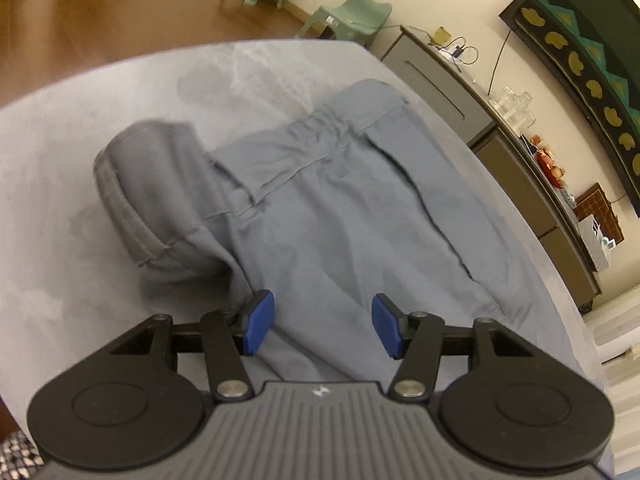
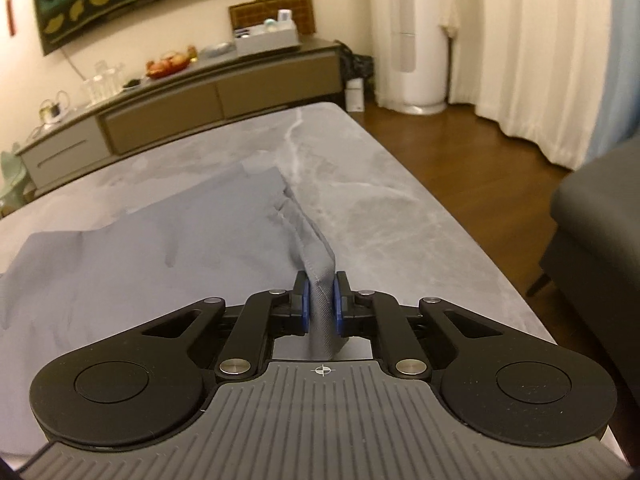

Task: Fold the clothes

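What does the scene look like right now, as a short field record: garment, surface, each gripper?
garment: grey trousers spread out, waistband away from the left camera, one part rolled over at the left
surface: grey marbled table
left gripper: open above the fabric, nothing pinched
right gripper: shut on a raised hem edge of the trousers
fold: not yet finished

hidden: trousers [image 2: 160,248] near edge behind gripper body | cut off: sofa [image 2: 600,216] at right edge
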Available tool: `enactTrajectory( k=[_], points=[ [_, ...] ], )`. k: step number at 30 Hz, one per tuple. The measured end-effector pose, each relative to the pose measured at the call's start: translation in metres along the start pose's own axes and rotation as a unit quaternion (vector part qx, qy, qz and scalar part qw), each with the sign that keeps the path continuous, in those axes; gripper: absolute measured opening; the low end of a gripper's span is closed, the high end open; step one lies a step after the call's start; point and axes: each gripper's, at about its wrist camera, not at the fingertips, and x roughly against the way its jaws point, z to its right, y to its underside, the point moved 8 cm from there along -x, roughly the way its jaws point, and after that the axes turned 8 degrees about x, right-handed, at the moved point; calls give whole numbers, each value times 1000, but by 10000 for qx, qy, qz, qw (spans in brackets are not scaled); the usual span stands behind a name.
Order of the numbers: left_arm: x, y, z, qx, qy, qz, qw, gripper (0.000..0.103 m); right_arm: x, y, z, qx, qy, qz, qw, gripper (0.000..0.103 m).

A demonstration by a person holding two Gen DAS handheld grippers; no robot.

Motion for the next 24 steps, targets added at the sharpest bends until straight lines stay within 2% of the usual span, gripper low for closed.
enactTrajectory(
  k=[2, 3, 5, 7, 9, 11, 12, 13, 14, 15, 18, 20, 22, 24],
  points=[
    [-2, -2, 1, -74, -40, 10, 10000, 55, -9, 8, 4, 50, 141, -281, 9995, 24],
    [-3, -3, 1, -113, -58, 12, 9999, 55, -12, 11, 7, 92, 224, -370, 9990, 27],
    [-4, -3, 1, -186, -74, 19, 9998, 55, -9, 5, 13, 85, 306, -148, 9994, 30],
    [-5, -4, 1, -263, -82, 31, 9996, 56, -7, -2, 17, -131, 25, 25, 9999, 30],
    [-5, -4, 0, -329, -77, 42, 9994, 56, -17, -1, 17, -346, -303, -96, 9989, 32],
    [-5, -4, 1, -426, -103, 47, 9990, 58, -29, -1, 14, -301, -424, -116, 9986, 58],
    [-5, -3, 2, -477, -113, 50, 9988, 59, -36, -1, 11, -223, -453, -124, 9986, 57],
    [-5, -3, 3, -520, -127, 57, 9986, 61, -41, 0, 8, -109, -461, -146, 9988, 55],
    [-6, -2, 5, -556, -152, 69, 9983, 62, -44, -1, 3, -2, -482, -145, 9987, 28],
    [-6, -2, 6, -592, -170, 83, 9981, 62, -45, -4, -1, 87, -505, -119, 9986, 13],
    [-6, -1, 6, -641, -205, 173, 9976, 65, -28, -30, -21, 321, -649, 314, 9969, 8],
    [-6, -4, 3, -529, -249, 295, 9979, 58, -7, -52, -39, 500, -816, 781, 9923, 7],
    [-6, -7, -1, -374, -317, 395, 9980, 53, 14, -71, -47, 464, -1062, 1338, 9842, 7],
    [-6, -8, -2, -323, -380, 463, 9977, 52, 36, -89, -55, 426, -1303, 1889, 9724, 7]
  ],
)
